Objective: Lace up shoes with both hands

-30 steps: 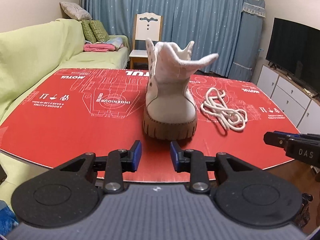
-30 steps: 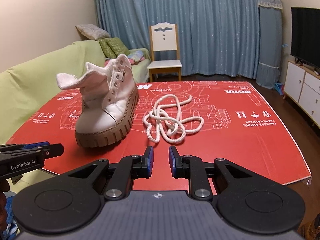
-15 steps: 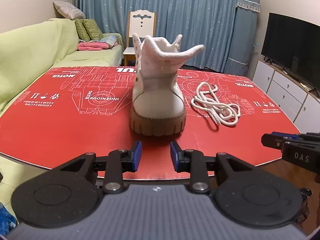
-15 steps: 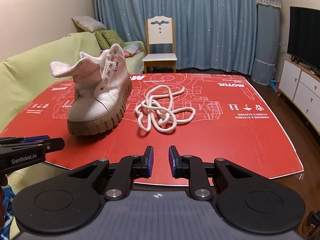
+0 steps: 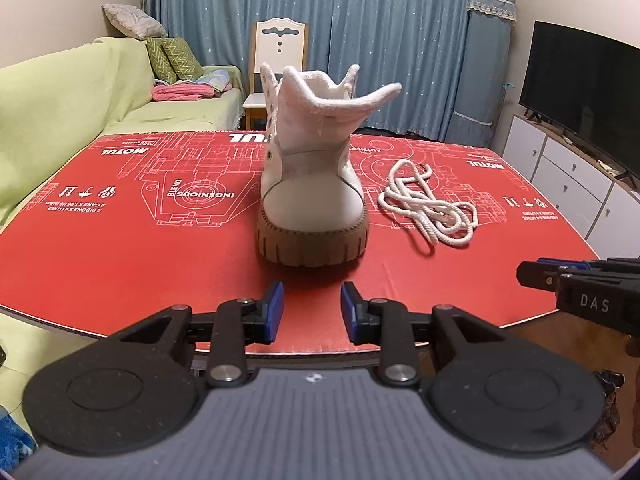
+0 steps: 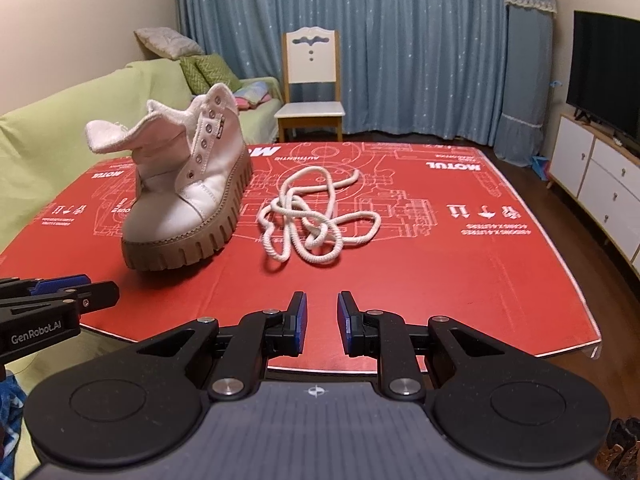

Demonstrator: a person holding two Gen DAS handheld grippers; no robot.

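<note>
A white high-top boot point(image 5: 312, 196) with a tan lug sole stands upright on the red printed table top point(image 5: 140, 240), heel toward my left gripper point(image 5: 312, 305). No lace runs through its eyelets point(image 6: 204, 142). A loose cream lace point(image 5: 428, 208) lies in a tangled pile just right of the boot. My left gripper hovers open over the near table edge, a short way behind the heel. My right gripper point(image 6: 322, 320) is open by a narrow gap, with the lace point(image 6: 316, 220) ahead of it and the boot point(image 6: 188, 200) to its front left. Both grippers hold nothing.
A green covered sofa point(image 5: 60, 112) runs along the left of the table. A white chair point(image 6: 312, 92) and blue curtains stand behind it. A TV point(image 5: 580, 92) on a white cabinet is at the right. The near table edge point(image 6: 440, 372) lies under both grippers.
Both grippers have drifted slightly, so the boot and lace sit a little nearer and further left in view. Neither jaw opening has changed. Boot and lace lie where they were.
</note>
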